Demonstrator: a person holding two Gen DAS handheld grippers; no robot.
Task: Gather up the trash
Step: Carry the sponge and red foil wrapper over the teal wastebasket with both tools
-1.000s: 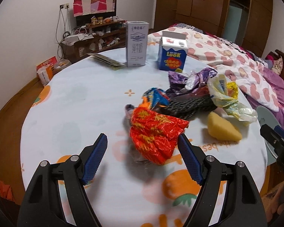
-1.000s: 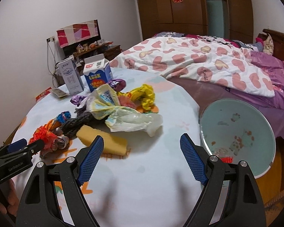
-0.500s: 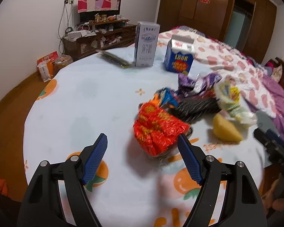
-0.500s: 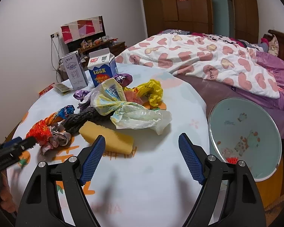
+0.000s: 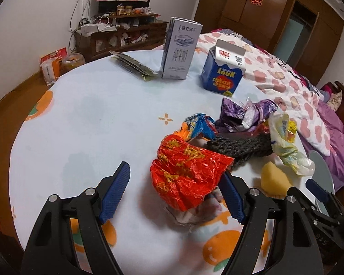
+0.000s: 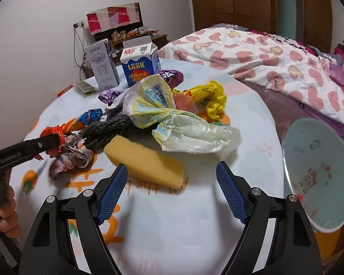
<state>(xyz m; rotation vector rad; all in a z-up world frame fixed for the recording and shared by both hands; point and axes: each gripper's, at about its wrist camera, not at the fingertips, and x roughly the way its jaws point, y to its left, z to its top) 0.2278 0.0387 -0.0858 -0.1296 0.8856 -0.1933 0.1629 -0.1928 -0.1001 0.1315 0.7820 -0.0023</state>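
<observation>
Fingers of the left gripper [image 5: 174,194] stand released, spread wide, the crumpled red foil wrapper [image 5: 188,174] lying on the counter [image 5: 91,119] partly between them, its right edge against the right finger. The right gripper [image 6: 170,193] is likewise released, nothing in it, poised just short of the yellow sponge [image 6: 144,162]. Past the sponge sits the trash heap: a clear plastic bag [image 6: 172,119], a dark knitted piece [image 6: 107,130], a yellow bag [image 6: 211,96], purple foil [image 5: 240,114]. Farther back stand a blue milk carton [image 5: 222,71] and a tall grey carton [image 5: 181,50]. Off the right edge is a round pale bin [image 6: 318,174], then the bed [image 6: 263,52].
</observation>
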